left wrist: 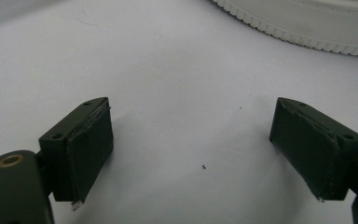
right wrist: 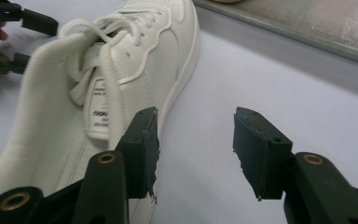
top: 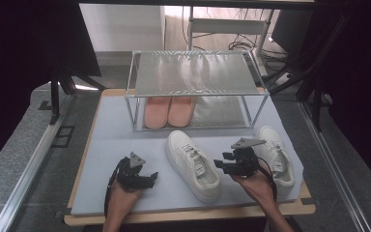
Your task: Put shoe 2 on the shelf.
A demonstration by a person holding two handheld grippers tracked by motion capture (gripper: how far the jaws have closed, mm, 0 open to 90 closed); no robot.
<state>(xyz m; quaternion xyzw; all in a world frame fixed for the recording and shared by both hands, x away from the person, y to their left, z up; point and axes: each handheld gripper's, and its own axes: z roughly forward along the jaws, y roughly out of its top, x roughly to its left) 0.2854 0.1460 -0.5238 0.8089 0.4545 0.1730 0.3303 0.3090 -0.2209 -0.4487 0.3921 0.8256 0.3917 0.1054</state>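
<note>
From above, two white sneakers lie on the pale mat [top: 125,193]. One sneaker [top: 193,165] sits in the middle, toe pointing toward eleven o'clock; the other sneaker [top: 276,153] lies at its three o'clock, partly behind the right gripper [top: 224,162]. That gripper hovers between the two shoes, just beside the middle one. The left gripper [top: 149,178] rests low on the mat at the middle shoe's eight o'clock, apart from it. At twelve o'clock stands a metal rack [top: 193,72], with a pair of pink slippers [top: 169,110] on its lower shelf.

The right gripper view adds what the overhead cannot: its jaws stand spread with bare mat between them, holding nothing, the left jaw just beside the middle shoe's open collar, laces and tongue label plain. The left gripper view shows its jaws wide apart over empty mat, with a ribbed white sole edge at one o'clock.
</note>
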